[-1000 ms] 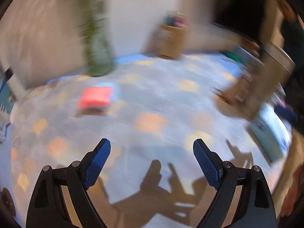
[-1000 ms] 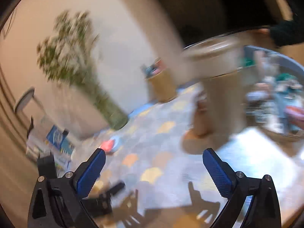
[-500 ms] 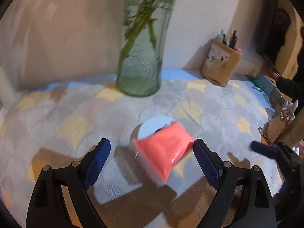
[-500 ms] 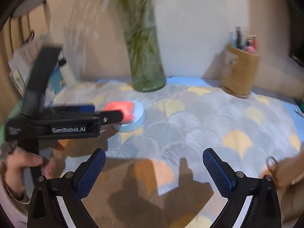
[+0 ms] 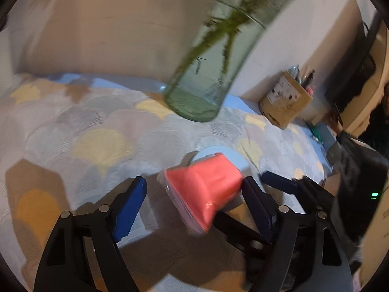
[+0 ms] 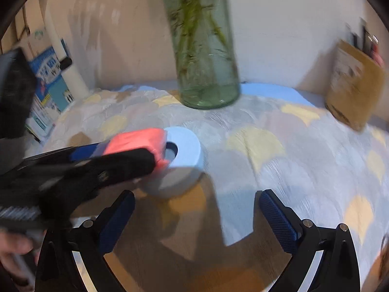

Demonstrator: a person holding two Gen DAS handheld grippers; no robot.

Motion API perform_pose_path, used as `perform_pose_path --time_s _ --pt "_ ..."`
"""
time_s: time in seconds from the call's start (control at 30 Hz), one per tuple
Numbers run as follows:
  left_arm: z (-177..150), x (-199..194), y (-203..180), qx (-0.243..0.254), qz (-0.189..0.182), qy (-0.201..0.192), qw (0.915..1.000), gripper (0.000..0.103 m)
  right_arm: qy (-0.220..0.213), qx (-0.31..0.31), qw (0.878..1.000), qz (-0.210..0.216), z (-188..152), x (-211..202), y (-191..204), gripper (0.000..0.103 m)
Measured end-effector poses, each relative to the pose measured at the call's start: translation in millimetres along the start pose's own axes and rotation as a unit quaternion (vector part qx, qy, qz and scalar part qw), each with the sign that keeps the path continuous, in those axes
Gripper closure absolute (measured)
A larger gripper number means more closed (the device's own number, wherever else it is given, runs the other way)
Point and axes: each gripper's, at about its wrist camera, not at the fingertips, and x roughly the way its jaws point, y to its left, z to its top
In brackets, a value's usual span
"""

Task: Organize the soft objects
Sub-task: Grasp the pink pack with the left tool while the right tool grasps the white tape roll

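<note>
Left wrist view: the left gripper (image 5: pixel 192 194) has closed in since a moment ago, jaws wide around the pink pack (image 5: pixel 204 189) at lower centre, on the blue roll (image 6: pixel 184 150); a grasp looks imminent. Right gripper (image 6: pixel 194 219) hangs wide, empty.

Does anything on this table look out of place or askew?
The pink soft pack sits tilted, half on the pale blue roll rather than flat on the tablecloth. The glass vase only looks slanted in the left view; it stands upright.

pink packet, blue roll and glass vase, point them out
pink packet (image 5: pixel 204 189), left wrist view, middle of its face
blue roll (image 6: pixel 187 147), right wrist view, top rim
glass vase (image 6: pixel 206 73), right wrist view, lower body
</note>
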Motion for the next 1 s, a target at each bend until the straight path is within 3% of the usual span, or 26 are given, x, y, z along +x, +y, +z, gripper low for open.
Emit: perform_pose_path --time_s 0.13,0.2,0.23,0.3,0.33,0.43,0.67,0.87,1.0 --pt "4 -16 18 -0.022 0.035 -0.017 0.9990 0.022 0.020 -0.041 0.998 -0.033 17 24 21 0.000" --pt "5 -15 25 -0.017 0.053 -0.008 0.9984 0.024 0.015 -0.039 0.999 -0.026 23 27 23 0.000" --pt "5 -13 28 -0.023 0.045 -0.004 0.9987 0.024 0.015 -0.033 0.999 -0.021 25 29 21 0.002" --pt "5 -13 33 -0.039 0.021 -0.006 0.9990 0.024 -0.004 -0.014 1.000 -0.007 26 24 14 0.032" --pt "6 -14 34 -0.043 0.012 -0.007 0.9990 0.024 -0.016 -0.002 1.000 0.005 25 19 9 0.037" --pt "5 -11 33 -0.057 -0.024 -0.005 0.9981 0.022 -0.024 0.032 0.999 0.024 22 15 -3 0.037" --pt "6 -3 19 -0.033 -0.024 -0.016 0.9990 0.021 -0.053 0.109 0.993 0.001 -6 -18 -24 0.037" --pt "3 16 -9 0.049 0.037 -0.015 0.9980 0.012 -0.083 0.126 0.988 -0.034 -30 -48 -25 0.037" --pt "2 24 -21 0.075 0.066 -0.010 0.9949 0.011 -0.069 0.125 0.989 -0.026 -30 -43 -26 0.037"
